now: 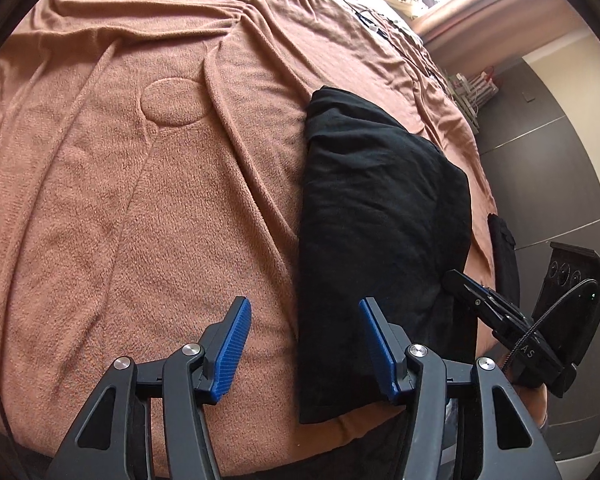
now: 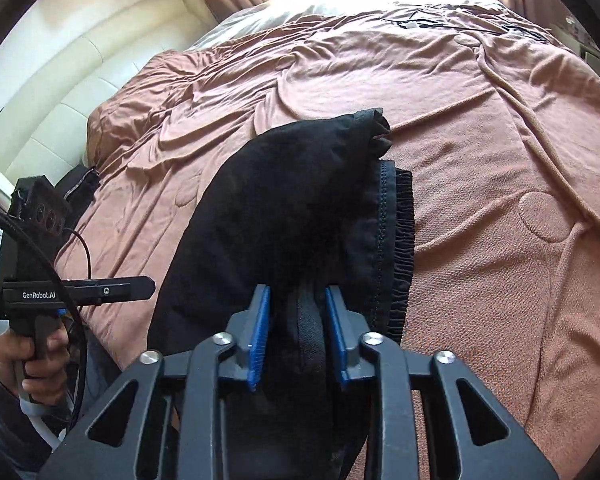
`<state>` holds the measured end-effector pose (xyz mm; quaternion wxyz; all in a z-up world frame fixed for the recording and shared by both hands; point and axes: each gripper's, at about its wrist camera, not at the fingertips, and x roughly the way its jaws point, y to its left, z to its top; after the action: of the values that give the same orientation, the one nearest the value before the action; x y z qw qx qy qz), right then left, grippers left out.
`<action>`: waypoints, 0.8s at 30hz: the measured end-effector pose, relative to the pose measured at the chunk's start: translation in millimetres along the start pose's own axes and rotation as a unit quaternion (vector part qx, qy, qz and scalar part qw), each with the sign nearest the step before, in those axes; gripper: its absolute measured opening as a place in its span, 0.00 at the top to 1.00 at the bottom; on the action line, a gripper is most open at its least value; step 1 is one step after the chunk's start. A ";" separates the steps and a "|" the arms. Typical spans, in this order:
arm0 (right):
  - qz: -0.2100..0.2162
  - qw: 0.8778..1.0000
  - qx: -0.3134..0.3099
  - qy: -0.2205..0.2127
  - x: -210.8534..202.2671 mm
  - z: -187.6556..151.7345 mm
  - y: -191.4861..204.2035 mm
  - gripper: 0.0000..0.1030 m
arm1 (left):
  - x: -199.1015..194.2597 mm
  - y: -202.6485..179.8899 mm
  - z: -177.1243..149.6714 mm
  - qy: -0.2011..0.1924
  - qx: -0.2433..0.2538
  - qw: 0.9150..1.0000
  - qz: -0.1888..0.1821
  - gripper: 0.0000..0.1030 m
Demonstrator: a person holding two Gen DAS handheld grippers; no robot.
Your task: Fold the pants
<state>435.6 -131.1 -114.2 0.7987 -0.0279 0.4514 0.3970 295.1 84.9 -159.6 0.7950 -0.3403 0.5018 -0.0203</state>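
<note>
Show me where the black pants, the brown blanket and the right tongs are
black pants [image 1: 380, 208], left wrist view, middle of the folded cloth
brown blanket [image 1: 140, 200], left wrist view, bare stretch beside the pants
right tongs [image 2: 298, 328], right wrist view, between the blue pads

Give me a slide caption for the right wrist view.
Right gripper clamps a fold of black pants lying on a brown blanket.

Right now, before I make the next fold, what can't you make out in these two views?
- Near end of the black pants: right wrist view, hidden under the right tongs, which pinch a fold.
- Pants' lower corner: left wrist view, behind a pad of the open left tongs.
- Items at the head of the brown blanket: both views, too small, washed out by window light.
</note>
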 end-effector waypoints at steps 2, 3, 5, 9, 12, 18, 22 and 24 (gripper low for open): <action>0.004 1.000 0.000 -0.003 -3.4 1.6 1.7 0.94 | 2.4 -0.6 0.6 0.001 0.001 1.000 -0.003 0.45; 0.002 1.000 -0.001 -0.009 -7.0 1.8 2.9 0.94 | 2.8 -1.0 -0.1 0.001 0.001 1.000 -0.004 0.45; -0.002 1.000 0.005 -0.017 -14.5 -1.2 1.9 0.95 | 3.2 -1.6 -1.8 0.001 0.001 1.000 -0.009 0.45; -0.005 0.999 0.027 -0.034 -29.8 -12.1 0.5 0.95 | 5.3 -1.8 -5.4 0.002 0.003 1.000 -0.018 0.45; -0.008 0.997 0.059 -0.043 -37.7 -23.8 -4.8 0.95 | 14.4 -1.8 -5.7 0.012 0.003 1.000 -0.019 0.45; -0.015 0.992 0.111 -0.052 -41.9 -45.6 -13.3 0.94 | 23.7 -6.1 -8.1 0.019 0.009 1.000 -0.020 0.49; -0.004 0.986 0.153 -0.059 -48.5 -51.5 -23.3 0.94 | 25.1 -5.7 -6.2 0.020 0.010 1.000 -0.020 0.51; -0.001 0.986 0.155 -0.063 -54.9 -52.6 -24.2 0.94 | 25.8 -4.3 -5.3 0.022 0.008 1.000 -0.018 0.53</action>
<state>399.5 -202.3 -112.1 0.8205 0.1208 0.4562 0.3225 305.0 69.3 -178.8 0.7860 -0.3427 0.5125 -0.0460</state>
